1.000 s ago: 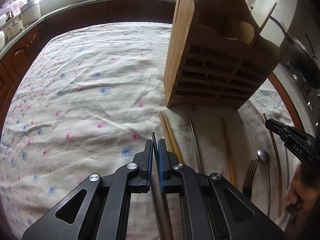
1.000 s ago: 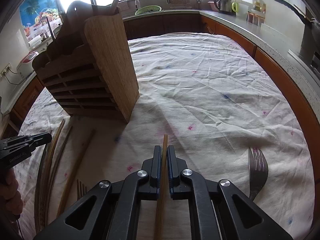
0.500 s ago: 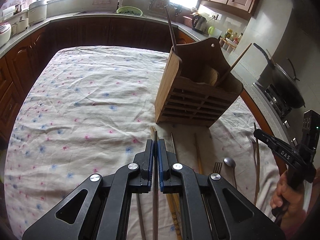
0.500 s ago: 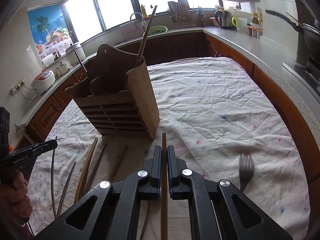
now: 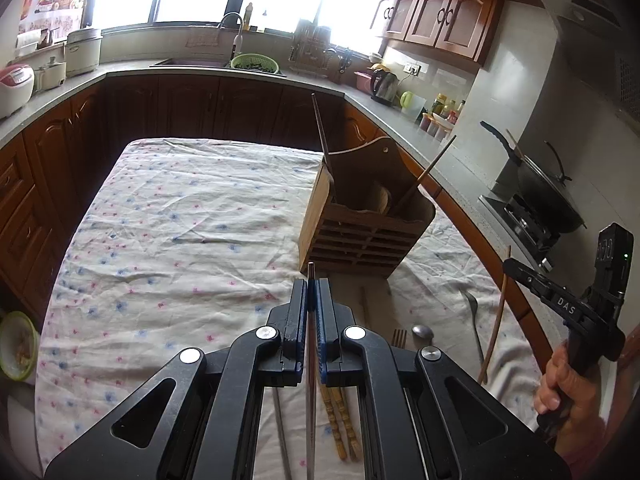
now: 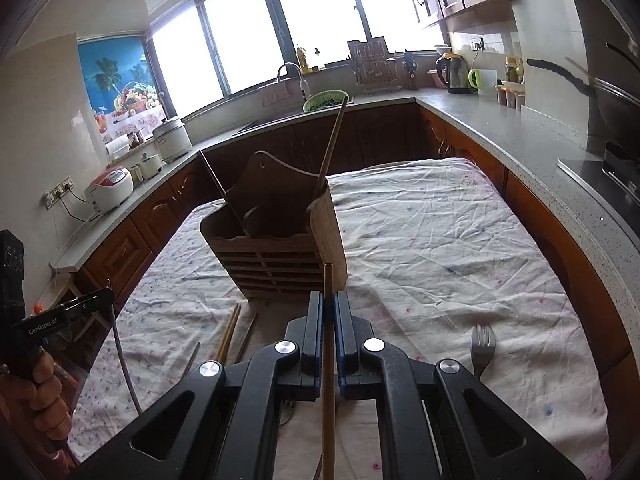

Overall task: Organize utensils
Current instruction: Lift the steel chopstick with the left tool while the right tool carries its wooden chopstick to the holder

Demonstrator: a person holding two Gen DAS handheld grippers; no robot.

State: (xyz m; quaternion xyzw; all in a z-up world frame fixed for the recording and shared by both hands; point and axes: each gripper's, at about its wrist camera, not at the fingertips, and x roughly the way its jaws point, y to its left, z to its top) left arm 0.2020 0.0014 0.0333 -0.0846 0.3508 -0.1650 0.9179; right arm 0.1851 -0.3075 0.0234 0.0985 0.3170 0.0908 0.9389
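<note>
My left gripper (image 5: 311,284) is shut on a thin metal chopstick (image 5: 311,344), held in the air in front of the wooden utensil holder (image 5: 360,236). My right gripper (image 6: 329,298) is shut on a wooden chopstick (image 6: 328,364), also lifted and pointing at the holder (image 6: 280,248). Each gripper shows in the other's view: the right gripper (image 5: 516,268) and the left gripper (image 6: 106,298), both off the cloth. Two sticks stand in the holder. On the cloth lie a pair of wooden chopsticks (image 5: 340,428), a metal chopstick (image 5: 282,436), a fork (image 5: 399,336) and a spoon (image 5: 423,331).
A flowered cloth (image 5: 180,240) covers the table, with dark cabinets and a grey counter (image 6: 540,152) around it. Another fork (image 6: 483,344) lies on the cloth to the right. A wok (image 5: 548,196) sits on the stove at the right. A hand (image 5: 568,384) holds the right gripper.
Both grippers have risen off the cloth and tilted up, each carrying its chopstick. The holder now looks smaller and lower in both views.
</note>
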